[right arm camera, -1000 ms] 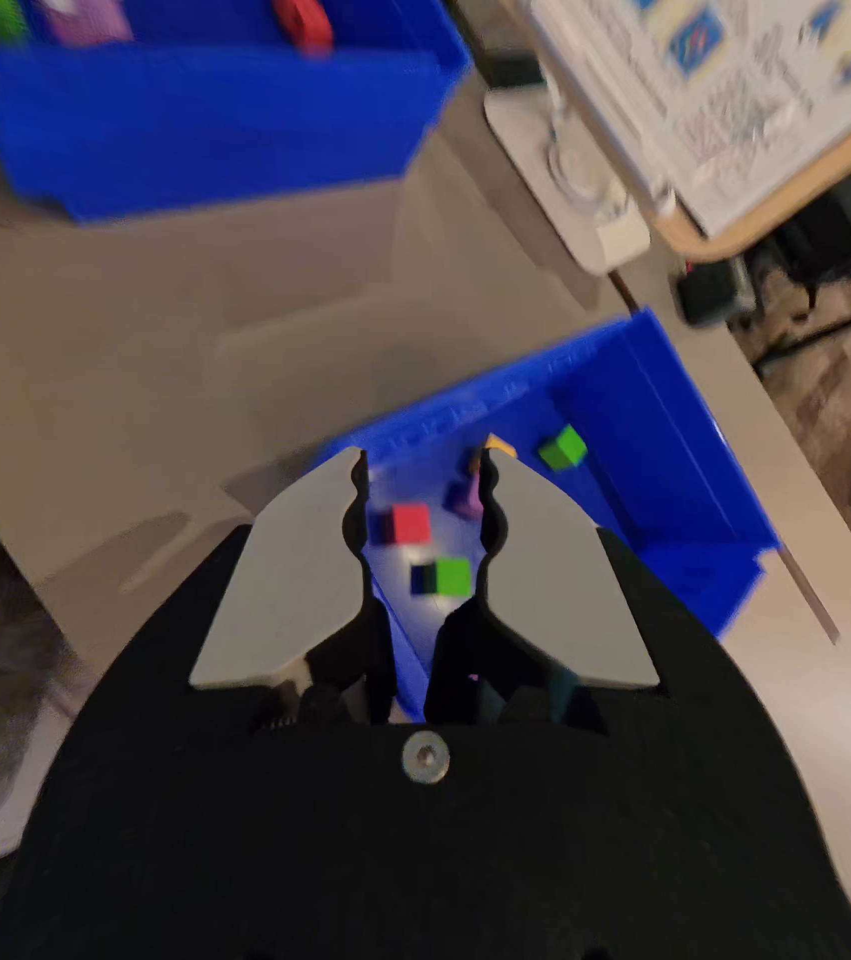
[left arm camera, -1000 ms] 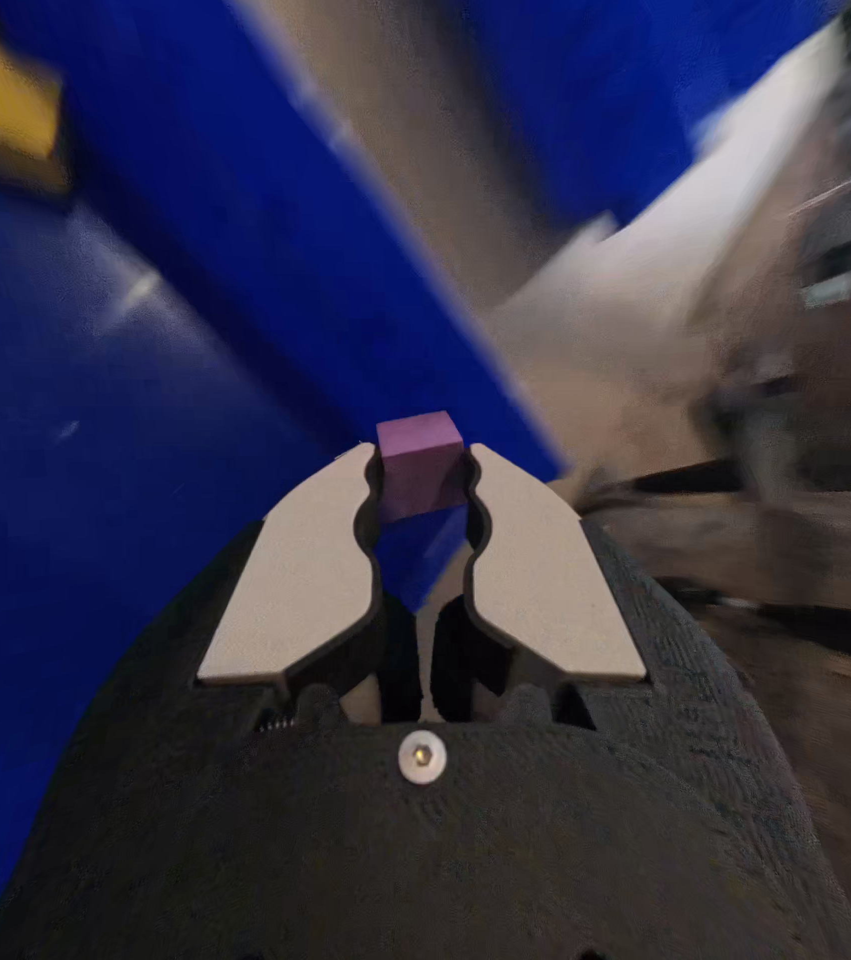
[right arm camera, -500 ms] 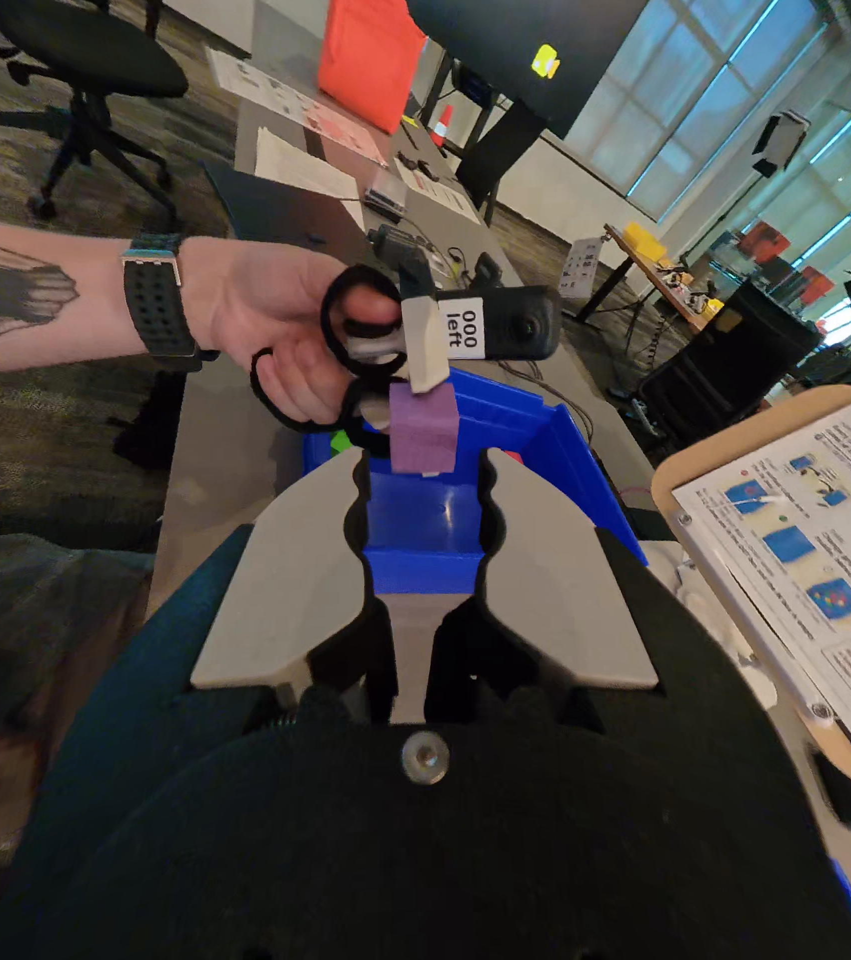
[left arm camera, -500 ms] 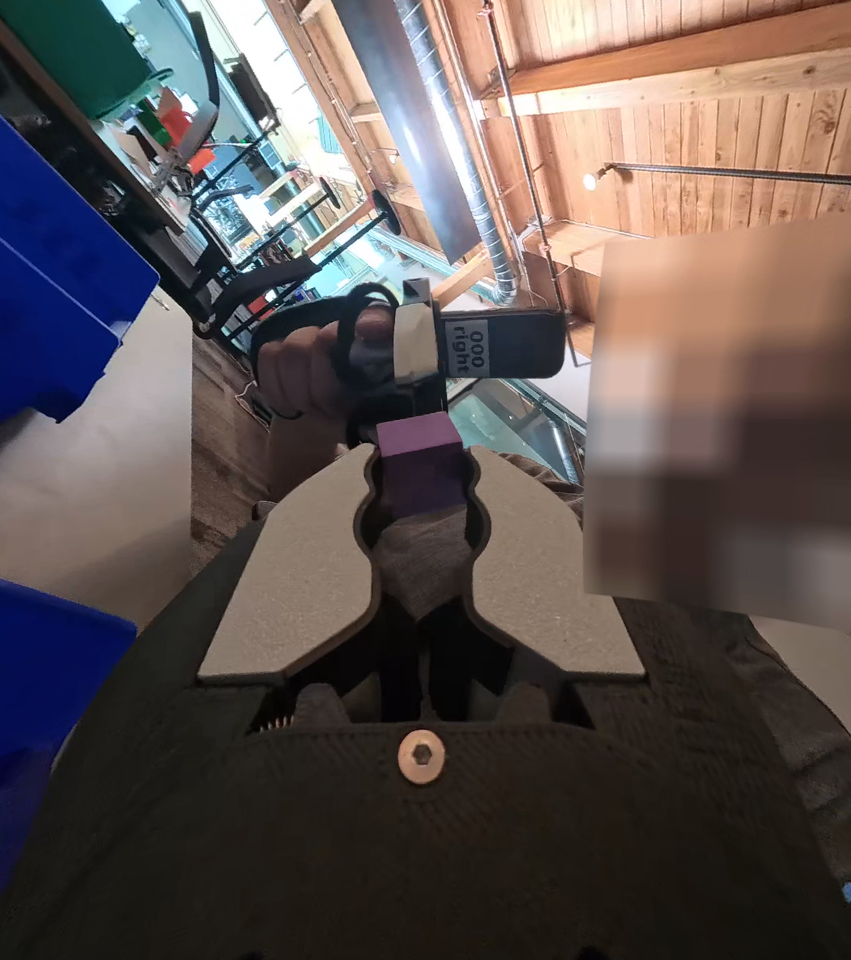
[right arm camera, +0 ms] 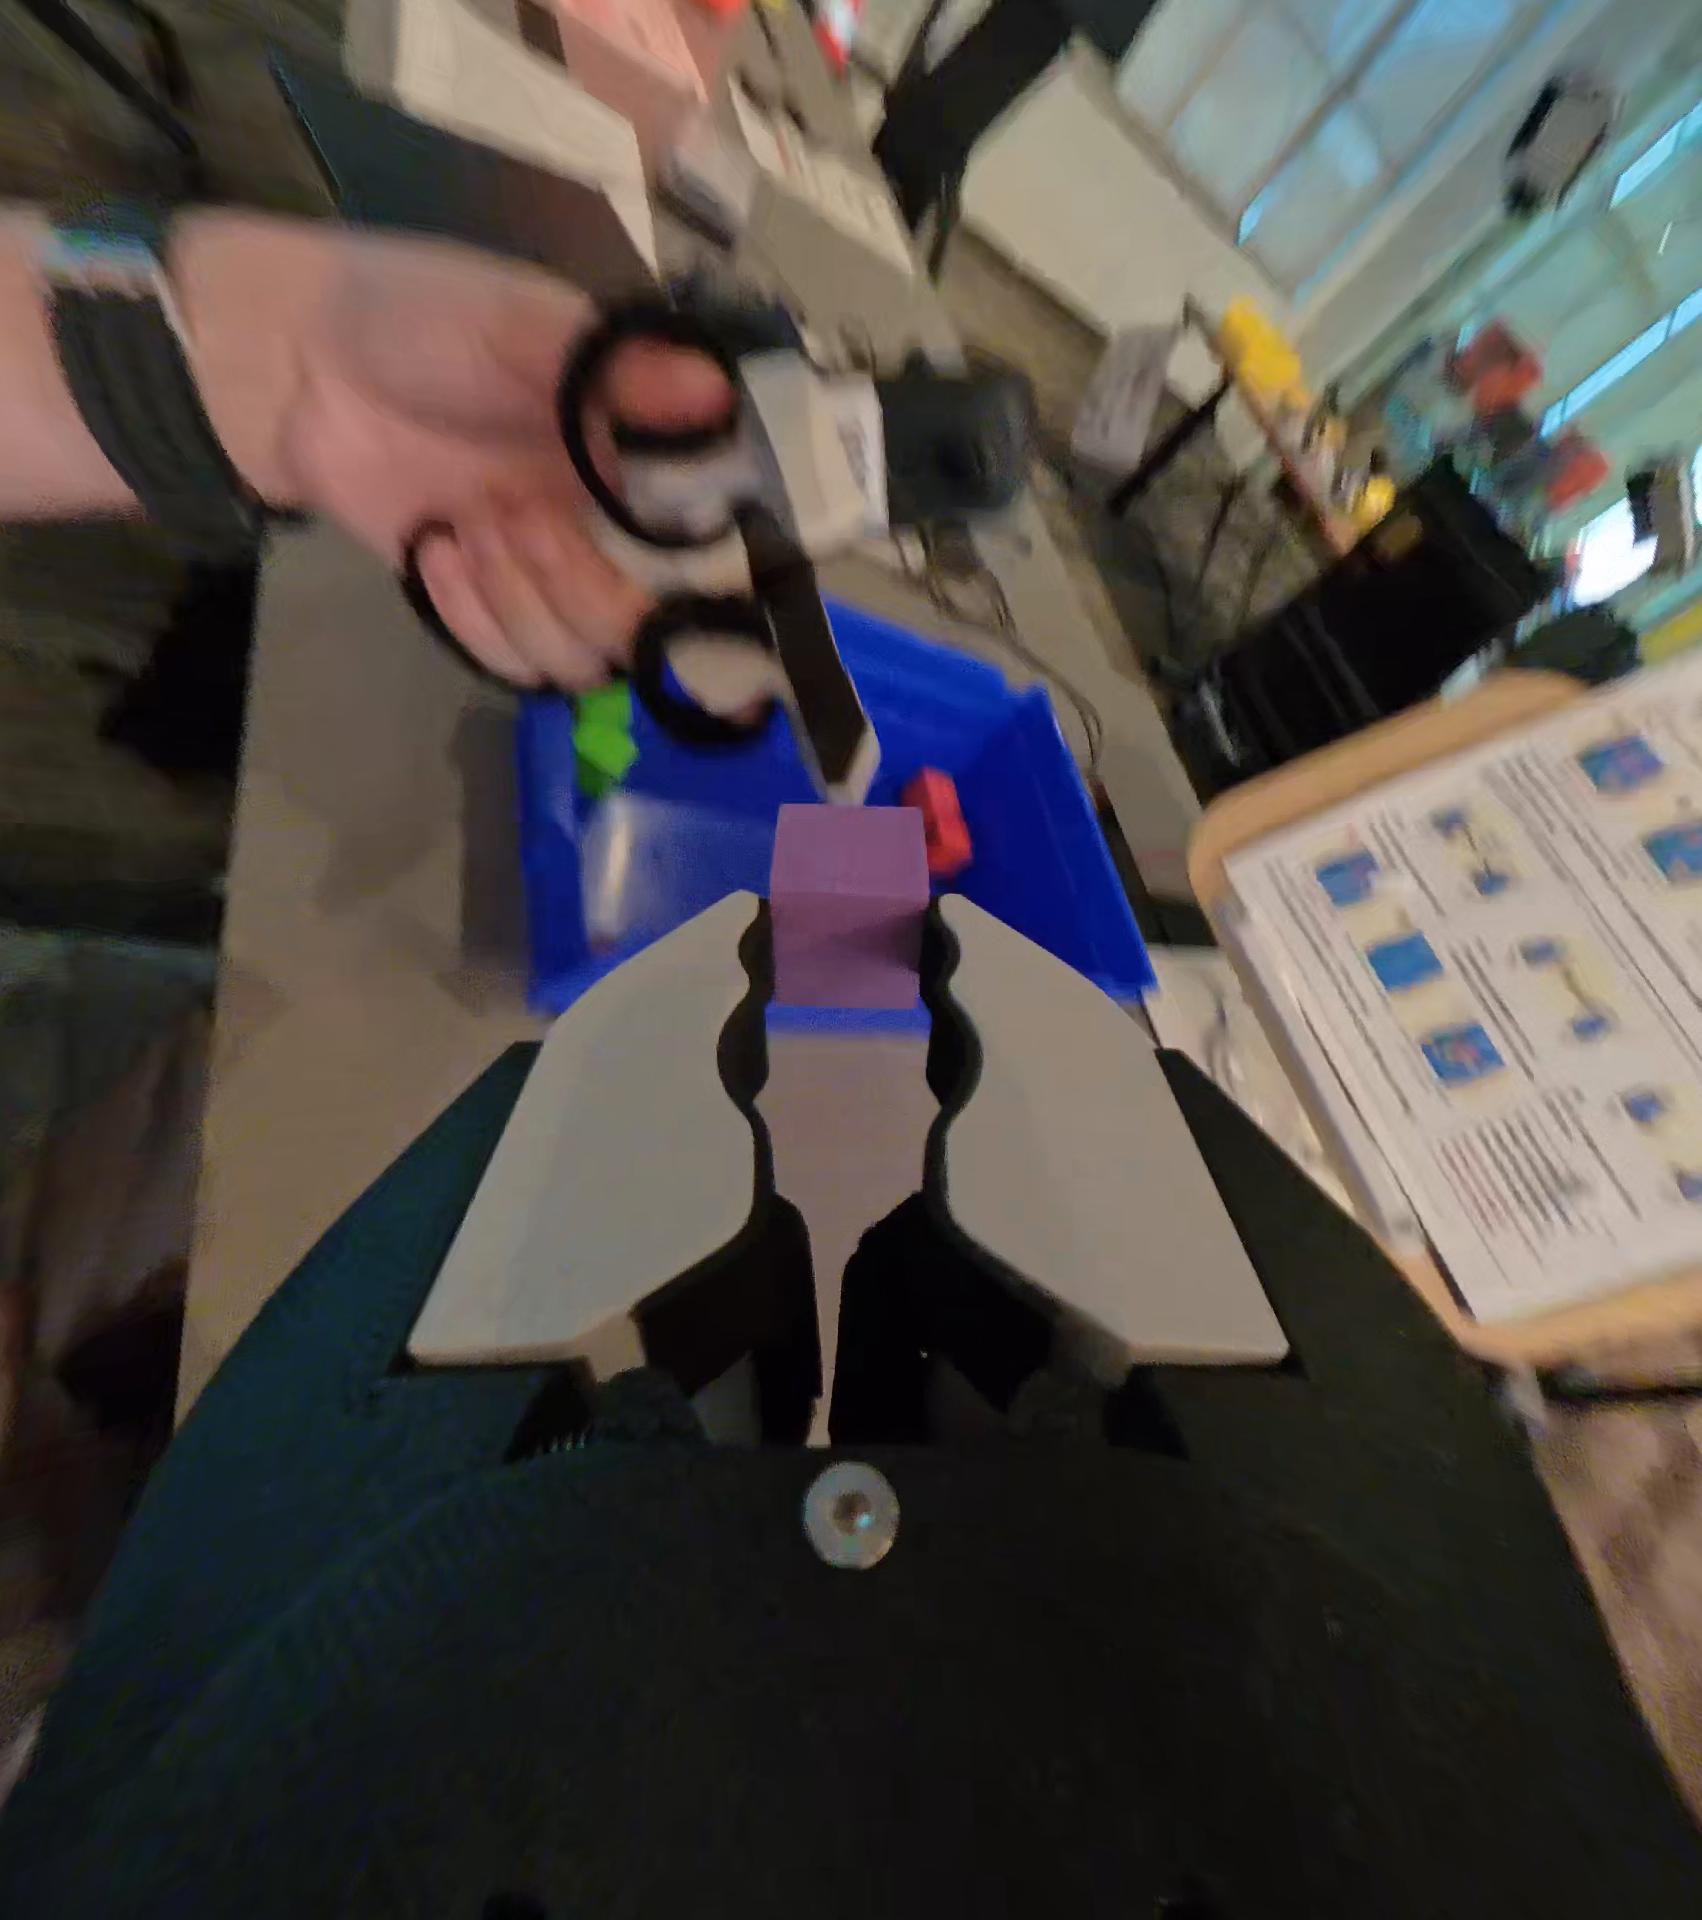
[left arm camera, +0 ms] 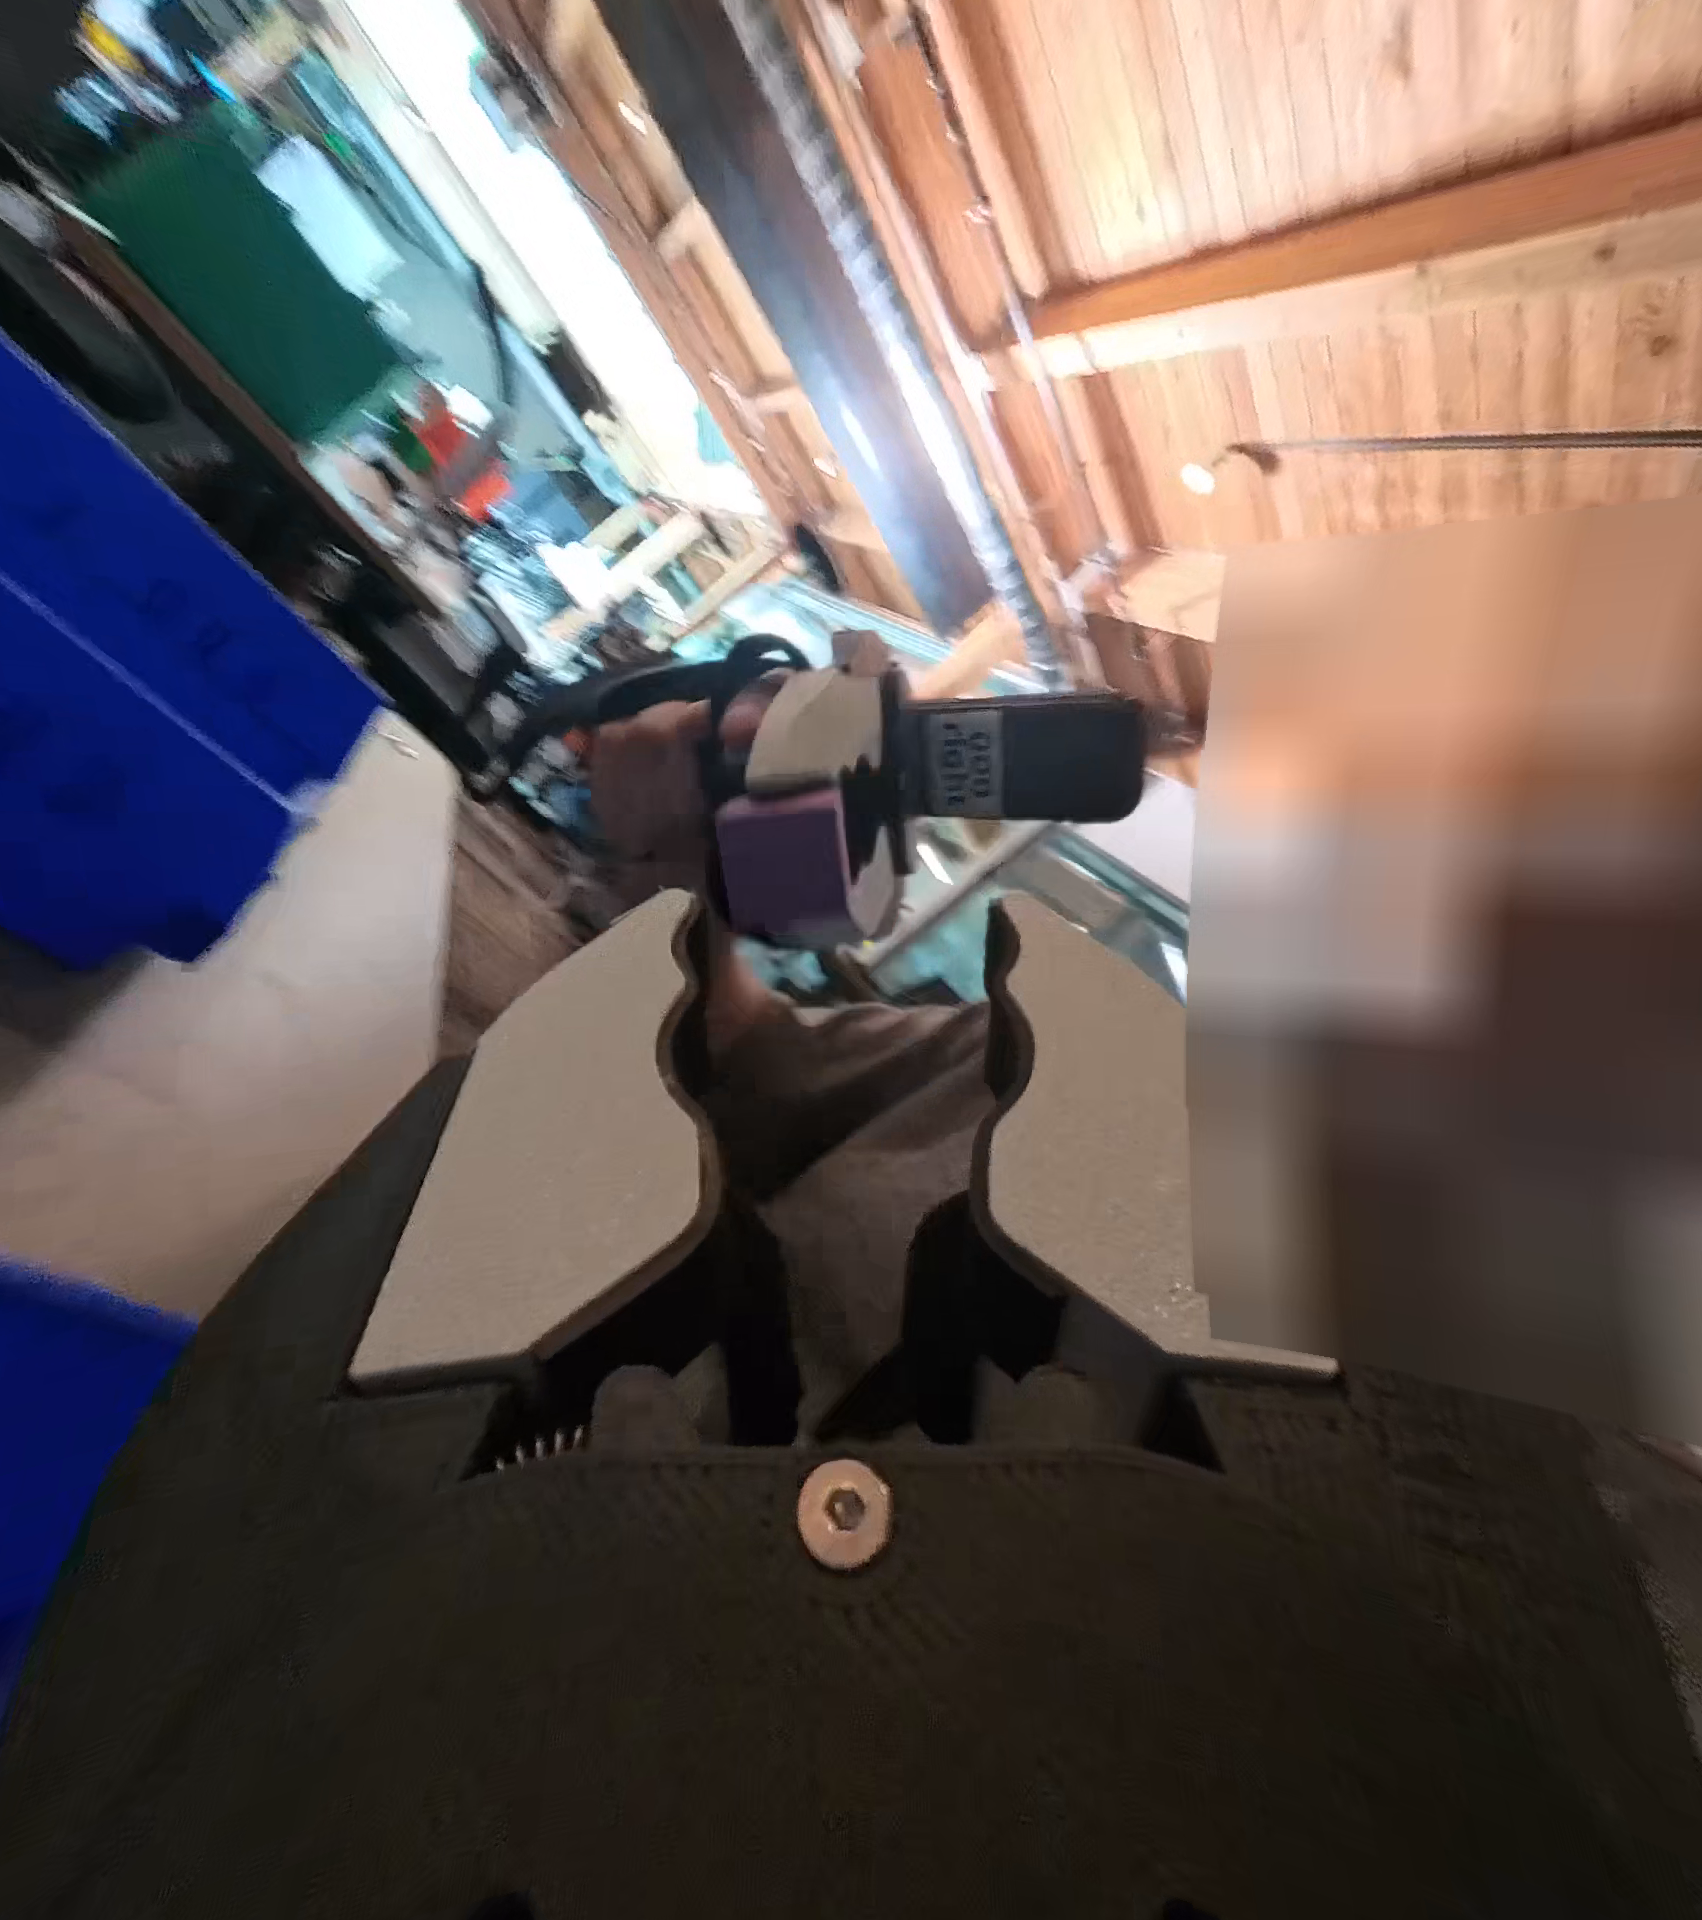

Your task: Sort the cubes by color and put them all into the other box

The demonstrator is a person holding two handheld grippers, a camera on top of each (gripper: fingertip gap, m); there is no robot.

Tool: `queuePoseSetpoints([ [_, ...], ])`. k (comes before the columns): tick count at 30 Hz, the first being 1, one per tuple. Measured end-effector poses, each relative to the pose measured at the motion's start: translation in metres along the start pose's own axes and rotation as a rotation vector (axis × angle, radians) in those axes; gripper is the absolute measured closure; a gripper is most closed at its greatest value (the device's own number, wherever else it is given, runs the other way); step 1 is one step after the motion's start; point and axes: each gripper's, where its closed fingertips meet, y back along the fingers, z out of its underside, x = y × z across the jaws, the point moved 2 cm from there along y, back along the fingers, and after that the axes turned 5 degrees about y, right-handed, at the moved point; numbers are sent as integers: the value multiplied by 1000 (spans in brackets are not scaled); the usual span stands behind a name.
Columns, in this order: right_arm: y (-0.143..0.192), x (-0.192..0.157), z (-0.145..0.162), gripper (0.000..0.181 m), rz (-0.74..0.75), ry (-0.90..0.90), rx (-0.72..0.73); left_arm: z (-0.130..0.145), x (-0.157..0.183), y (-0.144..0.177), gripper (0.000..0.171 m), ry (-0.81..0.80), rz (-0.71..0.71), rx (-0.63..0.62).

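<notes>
Wooden plank ceiling shows only from the left wrist; the right wrist looks down on a grey counter (right arm camera: 348, 935) with a blue plastic bin (right arm camera: 1055, 831). Right gripper (right arm camera: 845, 935) jaws are clenched on a matte purple cube (right arm camera: 847, 914), flat face up. Left gripper (left arm camera: 842, 935) jaws are spread, holding nothing, apart from the cube.

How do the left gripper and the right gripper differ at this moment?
The left gripper has its fingers spread apart and holds nothing; the right gripper has its fingers closed on the purple cube. The left gripper points up toward a wooden ceiling; the right gripper points down toward a blue bin on the table. Both have grey fingers on a black body.
</notes>
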Motion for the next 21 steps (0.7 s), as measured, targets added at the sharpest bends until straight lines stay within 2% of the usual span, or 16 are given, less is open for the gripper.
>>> queuePoseSetpoints([
  [1,12,10,18,154,-14,-22,-92,-5,-3,6,120,-33,-70,29],
  [4,54,36,86,154,-120,-188,-420,-13,-6,23,121,-107,-220,71],
  [7,86,46,153,154,-213,-322,-703,-17,0,28,121,-144,-259,75],
  [10,102,39,206,154,-301,-405,-901,-20,4,30,122,-167,-270,77],
  [13,103,31,237,154,-357,-458,-974,-20,5,33,123,-167,-268,77],
  [18,90,12,247,154,-482,-569,-962,-20,6,40,124,-154,-256,89],
  [21,83,-2,256,154,-544,-584,-1009,-20,8,42,124,-155,-255,94],
])
